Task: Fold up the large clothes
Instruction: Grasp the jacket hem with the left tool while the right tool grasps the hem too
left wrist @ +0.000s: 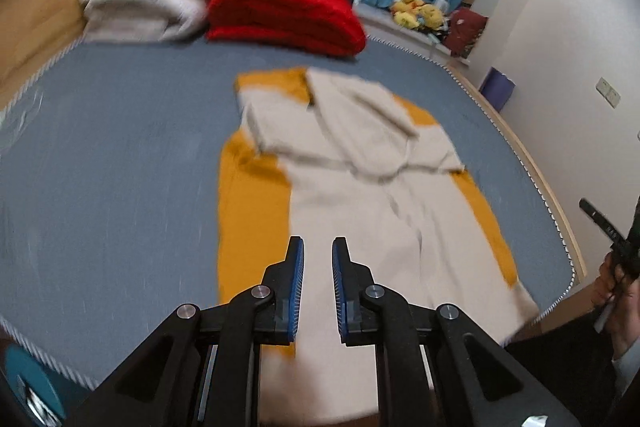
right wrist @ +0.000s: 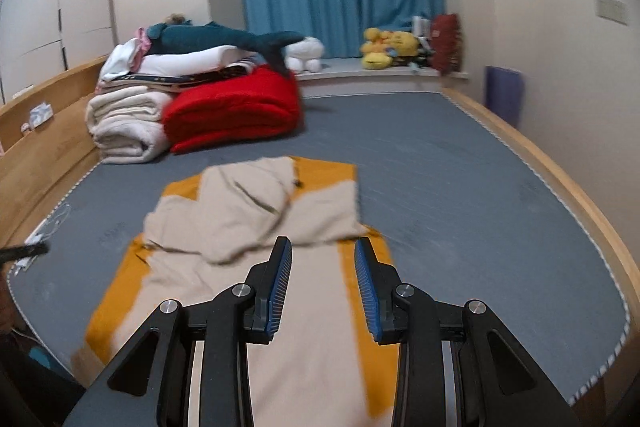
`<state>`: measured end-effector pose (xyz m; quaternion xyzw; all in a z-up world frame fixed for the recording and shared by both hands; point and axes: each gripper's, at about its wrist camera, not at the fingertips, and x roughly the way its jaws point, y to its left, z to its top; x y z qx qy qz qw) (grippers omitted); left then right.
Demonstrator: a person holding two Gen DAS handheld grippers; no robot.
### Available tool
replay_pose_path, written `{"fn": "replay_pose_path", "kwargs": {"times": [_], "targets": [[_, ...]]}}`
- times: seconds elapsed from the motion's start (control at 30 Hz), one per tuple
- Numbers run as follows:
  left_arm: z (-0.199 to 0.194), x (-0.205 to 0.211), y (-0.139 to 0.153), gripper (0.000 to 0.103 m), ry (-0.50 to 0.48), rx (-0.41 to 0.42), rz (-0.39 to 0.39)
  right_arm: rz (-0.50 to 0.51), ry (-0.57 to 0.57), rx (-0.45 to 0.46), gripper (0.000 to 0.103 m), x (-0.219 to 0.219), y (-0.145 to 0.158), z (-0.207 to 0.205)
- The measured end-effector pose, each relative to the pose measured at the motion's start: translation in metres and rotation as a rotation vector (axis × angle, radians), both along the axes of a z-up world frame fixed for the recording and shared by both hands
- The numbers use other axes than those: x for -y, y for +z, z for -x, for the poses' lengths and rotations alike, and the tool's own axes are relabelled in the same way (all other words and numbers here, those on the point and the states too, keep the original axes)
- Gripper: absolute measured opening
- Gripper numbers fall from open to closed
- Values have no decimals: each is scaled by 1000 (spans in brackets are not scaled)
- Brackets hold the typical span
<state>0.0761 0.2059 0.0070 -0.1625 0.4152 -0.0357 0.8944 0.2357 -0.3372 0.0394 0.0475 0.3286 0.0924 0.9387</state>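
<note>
Seemingly halfway: ahead of both empty, parted tongs, left [left wrist: 318, 247] and right [right wrist: 323, 247], the garment [left wrist: 360, 195] has sleeves folded inward (lengthwise folds remain).

No legible txt anywhere.

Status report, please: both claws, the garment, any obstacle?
Left claw open, empty. Right claw open, empty. Beige-and-mustard garment flat on bed, sleeves folded in. Red blanket beyond, clear of it.
</note>
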Motion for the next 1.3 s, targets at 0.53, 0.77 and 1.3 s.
{"fn": "replay_pose_path", "kwargs": {"times": [0.53,0.77,1.3], "targets": [[-2,-59,-117,28,272,-467,260,-124,-137,-573,34,92,-151,15],[1,-56,-145,30,243,-578,247,-37,-135,-756,38,89,-204,15],[44,-72,-104,4,214,-401,433,-169,-171,-725,4,112,-187,36]]}}
